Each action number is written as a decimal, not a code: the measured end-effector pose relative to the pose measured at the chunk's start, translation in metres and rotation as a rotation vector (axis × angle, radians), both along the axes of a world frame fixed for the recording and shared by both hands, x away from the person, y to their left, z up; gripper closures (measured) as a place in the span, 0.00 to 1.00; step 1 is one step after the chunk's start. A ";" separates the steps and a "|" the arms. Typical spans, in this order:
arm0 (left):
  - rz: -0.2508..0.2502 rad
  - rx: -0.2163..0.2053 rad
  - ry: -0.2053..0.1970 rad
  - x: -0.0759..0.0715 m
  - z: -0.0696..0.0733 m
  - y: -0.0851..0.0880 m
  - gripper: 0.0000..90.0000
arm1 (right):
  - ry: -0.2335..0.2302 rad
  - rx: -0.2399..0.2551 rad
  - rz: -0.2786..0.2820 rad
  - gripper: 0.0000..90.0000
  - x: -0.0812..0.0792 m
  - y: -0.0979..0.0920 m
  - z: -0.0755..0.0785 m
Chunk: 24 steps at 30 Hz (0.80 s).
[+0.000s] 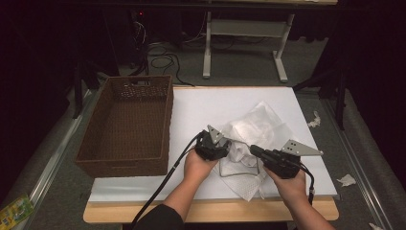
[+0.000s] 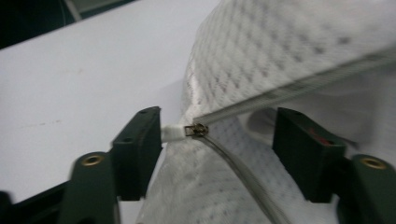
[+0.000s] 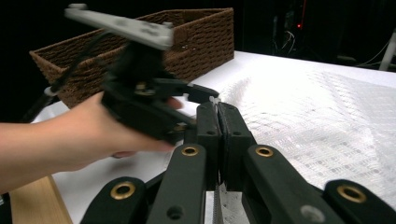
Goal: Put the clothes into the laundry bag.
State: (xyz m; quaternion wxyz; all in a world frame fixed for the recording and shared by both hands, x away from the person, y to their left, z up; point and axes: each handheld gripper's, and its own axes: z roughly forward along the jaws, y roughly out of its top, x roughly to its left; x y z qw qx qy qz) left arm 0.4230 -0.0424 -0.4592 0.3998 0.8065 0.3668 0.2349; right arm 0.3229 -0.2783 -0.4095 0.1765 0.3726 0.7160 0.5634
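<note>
A white mesh bag lies crumpled on the white table top, with its zipper running along the near side. My left gripper is at the bag's left edge, held in a hand. In the left gripper view its jaws stand open around the brass zipper pull, and the white tab at the zipper's end touches the left pad. My right gripper is shut on the bag's zipper edge, its jaws pressed together. The left gripper is just in front of them.
An empty brown wicker basket stands at the table's left side, also seen in the right gripper view. Bare white table top lies behind the bag. Paper scraps lie on the floor at the right.
</note>
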 end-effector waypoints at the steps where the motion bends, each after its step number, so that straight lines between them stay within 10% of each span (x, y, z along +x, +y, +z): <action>1: 0.011 0.009 -0.001 0.002 -0.001 0.001 0.56 | 0.000 -0.005 0.006 0.99 0.000 0.000 0.000; 6: 0.025 -0.022 -0.018 -0.009 0.009 0.023 0.94 | 0.008 -0.024 0.020 0.99 0.000 0.001 -0.004; 16: -0.059 -0.023 -0.010 -0.069 0.010 0.073 0.94 | 0.029 -0.052 0.035 0.99 -0.004 0.006 -0.008; 24: -0.076 -0.130 0.027 -0.070 -0.003 0.074 0.91 | 0.109 -0.113 0.067 0.98 -0.017 0.018 -0.028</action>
